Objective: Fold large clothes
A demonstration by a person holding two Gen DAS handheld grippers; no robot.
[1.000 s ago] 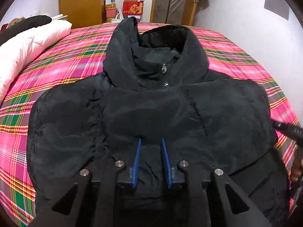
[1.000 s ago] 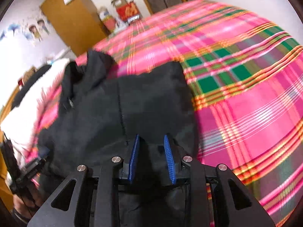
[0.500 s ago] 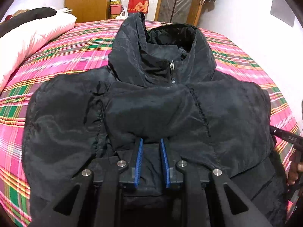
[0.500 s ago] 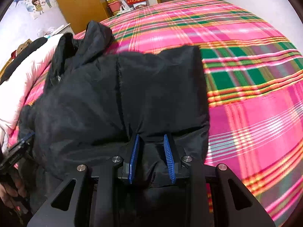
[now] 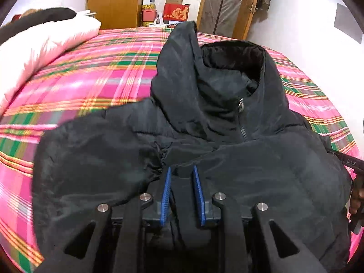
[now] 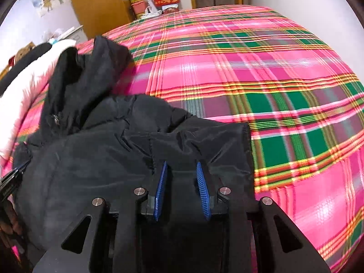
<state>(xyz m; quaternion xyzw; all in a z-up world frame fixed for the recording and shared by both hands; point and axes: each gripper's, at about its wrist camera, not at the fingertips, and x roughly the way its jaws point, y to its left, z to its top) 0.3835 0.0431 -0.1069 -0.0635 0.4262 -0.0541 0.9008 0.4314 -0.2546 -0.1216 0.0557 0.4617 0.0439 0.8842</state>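
A large black puffer jacket [image 5: 227,136] lies on a pink plaid bedspread [image 5: 95,84], hood toward the far end. Its lower part is folded up over the chest. My left gripper [image 5: 181,173] is shut on a fold of the jacket's black fabric at the near edge. My right gripper [image 6: 181,167] is shut on the jacket [image 6: 102,159] too, near its right side, where a folded sleeve ends in a cuff [image 6: 246,150]. Each gripper's body shows at the edge of the other's view.
A white and black quilt [image 5: 38,38] lies along the bed's left side. A wooden wardrobe [image 5: 113,0], boxes and a red bag [image 5: 176,12] stand beyond the bed. A white wall [image 5: 307,22] runs along the right. Bare bedspread [image 6: 273,91] lies right of the jacket.
Both grippers have carried the jacket's lower fold farther up toward the hood. The fold now covers more of the chest, and the hood looks nearer.
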